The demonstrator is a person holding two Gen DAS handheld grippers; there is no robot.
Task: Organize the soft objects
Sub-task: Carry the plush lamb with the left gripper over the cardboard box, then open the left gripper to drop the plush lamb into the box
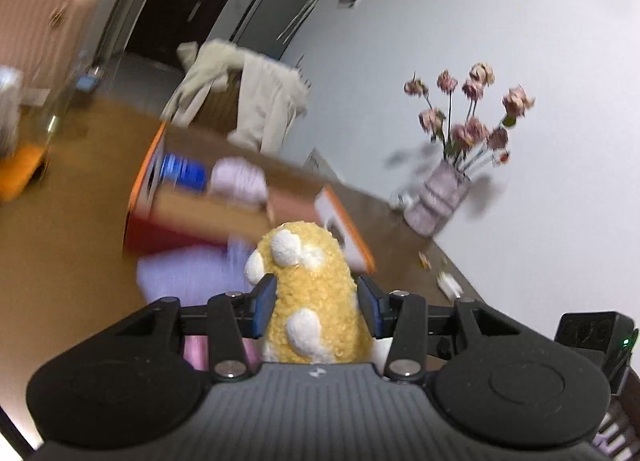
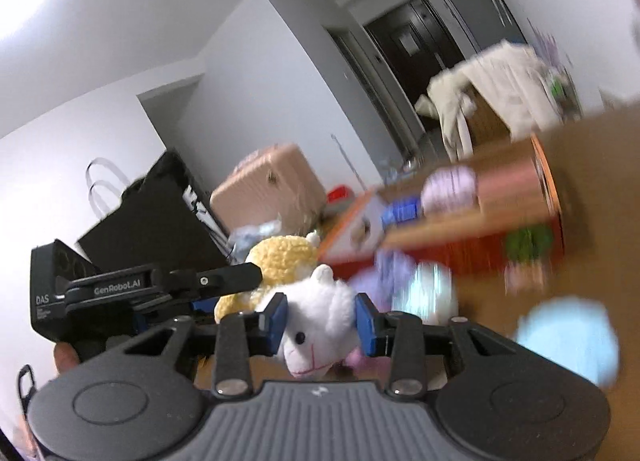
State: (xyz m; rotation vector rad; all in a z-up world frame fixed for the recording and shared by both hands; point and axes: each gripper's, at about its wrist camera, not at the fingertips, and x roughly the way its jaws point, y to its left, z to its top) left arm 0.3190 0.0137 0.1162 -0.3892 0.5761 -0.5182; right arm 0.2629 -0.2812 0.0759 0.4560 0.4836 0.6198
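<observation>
My left gripper is shut on a yellow plush toy with white patches, held above the wooden table. My right gripper is shut on a white plush animal. In the right wrist view the left gripper's body and the yellow plush sit just to the left. An open orange cardboard box lies ahead, holding a lilac soft item and a blue item; the box also shows in the right wrist view. A lavender soft thing lies in front of the box.
A vase of dried pink flowers stands by the wall at right. A chair draped with a cream coat is behind the table. A light blue soft thing and a green one lie on the table. A pink suitcase stands further back.
</observation>
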